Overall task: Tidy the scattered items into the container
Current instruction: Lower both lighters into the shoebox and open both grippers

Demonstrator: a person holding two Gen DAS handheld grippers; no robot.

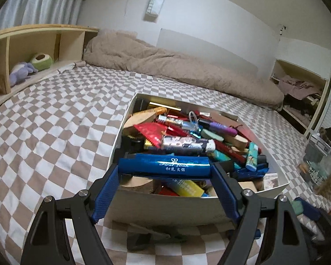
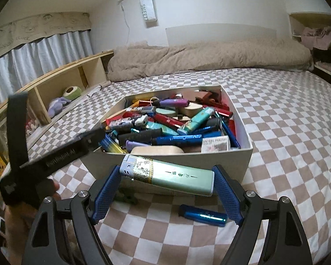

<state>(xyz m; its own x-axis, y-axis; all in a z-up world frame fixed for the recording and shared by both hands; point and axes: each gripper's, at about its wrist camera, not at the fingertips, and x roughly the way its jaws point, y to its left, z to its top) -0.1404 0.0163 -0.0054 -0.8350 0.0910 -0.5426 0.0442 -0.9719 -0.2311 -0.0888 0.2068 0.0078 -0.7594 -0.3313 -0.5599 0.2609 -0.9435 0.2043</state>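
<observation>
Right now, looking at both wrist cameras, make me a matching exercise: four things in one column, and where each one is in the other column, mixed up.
Things:
1. blue lighter with white lettering
2. green lighter
3. plain blue lighter
4. purple plush toy

Places:
A. lying on the checkered sheet in front of the box
B. clamped in the right gripper
C. on the wooden shelf
D. clamped in the left gripper

Pairs: 1-D, 2-B, 3-A, 4-C
</observation>
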